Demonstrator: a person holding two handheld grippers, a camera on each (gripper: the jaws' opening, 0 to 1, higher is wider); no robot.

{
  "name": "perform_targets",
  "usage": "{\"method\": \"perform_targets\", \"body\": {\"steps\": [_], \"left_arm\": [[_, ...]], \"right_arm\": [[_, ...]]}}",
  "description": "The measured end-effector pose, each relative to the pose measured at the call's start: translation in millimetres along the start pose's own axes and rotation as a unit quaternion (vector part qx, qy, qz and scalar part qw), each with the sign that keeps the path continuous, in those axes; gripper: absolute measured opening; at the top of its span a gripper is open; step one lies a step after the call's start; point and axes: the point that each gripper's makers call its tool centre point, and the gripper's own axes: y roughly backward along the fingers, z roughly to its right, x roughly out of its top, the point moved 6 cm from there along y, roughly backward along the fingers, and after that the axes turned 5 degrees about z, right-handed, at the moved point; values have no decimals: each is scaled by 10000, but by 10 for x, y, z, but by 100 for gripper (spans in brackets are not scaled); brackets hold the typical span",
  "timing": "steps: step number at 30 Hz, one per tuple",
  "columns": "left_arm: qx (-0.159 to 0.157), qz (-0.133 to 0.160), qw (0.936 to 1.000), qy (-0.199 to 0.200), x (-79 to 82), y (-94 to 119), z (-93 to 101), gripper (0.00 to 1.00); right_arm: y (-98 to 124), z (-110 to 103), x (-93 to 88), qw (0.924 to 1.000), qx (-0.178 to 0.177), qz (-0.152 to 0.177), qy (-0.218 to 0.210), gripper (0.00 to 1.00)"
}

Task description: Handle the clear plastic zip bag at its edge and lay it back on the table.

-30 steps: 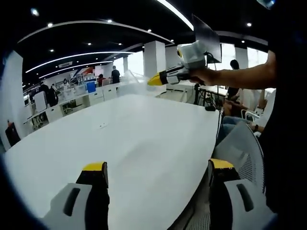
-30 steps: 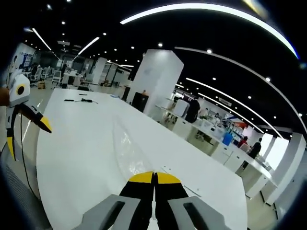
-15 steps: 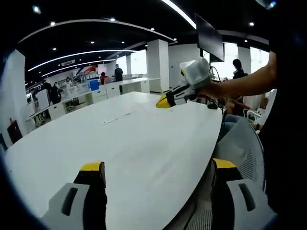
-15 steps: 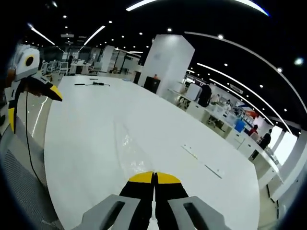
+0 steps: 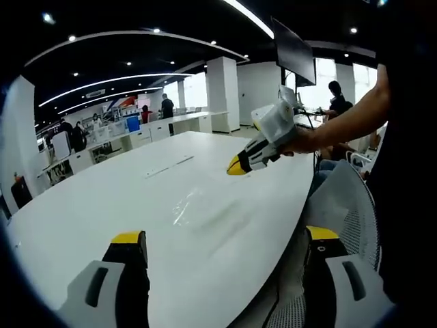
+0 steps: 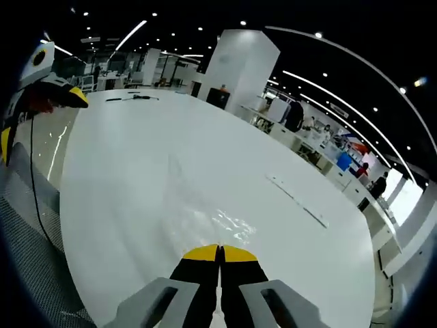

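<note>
A wide white bench [image 5: 102, 205] is seen in both views. The clear plastic zip bag [image 5: 205, 208] is spread out on its surface, marked mostly by faint glints and creases; in the right gripper view the bag [image 6: 205, 222] stretches away from the near edge just ahead of the yellow tips.

The right gripper [image 6: 220, 254] is shown with its fingers pressed together; whether the bag's edge is pinched between them cannot be told, since the film is too clear at that spot. In the left gripper view the same tool [image 5: 237, 166] is seen from the side, held in a hand [image 5: 300, 140] and angled down, its yellow tip low over the bench beside the far right end of the bag.

The left gripper [image 5: 222, 239] is held at the near edge of the bench with its fingers spread wide and nothing between them. A mesh chair [image 5: 345, 212] is seen at the right, and further desks and people at the far side of the room.
</note>
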Motion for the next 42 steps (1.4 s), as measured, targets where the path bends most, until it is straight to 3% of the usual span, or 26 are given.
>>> {"method": "perform_targets", "body": {"steps": [3,7,17,28,31,38,42], "left_arm": [[-2,-36,10000,14,-27,-4,4,95],[-45,-67,10000,12,-43,-10,20,94],[30,-100,9999,30,-85,26,-2,96],[73,-166,9998,80,-155,65,37,96],[66,-218,9997,49,-177,58,44,96],[176,-188,9997,3,-194,55,4,99],[225,-195,9996,-1,-221,55,-7,99]], "right_arm": [[35,37,-10,9994,-307,-43,-132,0],[57,24,-22,9988,-382,-72,-300,0],[-38,-188,-13,9993,67,-176,-320,0],[-308,-193,18,9990,256,-143,-333,0],[-380,-233,6,9987,389,-214,-238,0],[-443,-329,-34,9952,801,-337,-454,2],[-412,-405,-14,9932,996,-136,-580,7]]}}
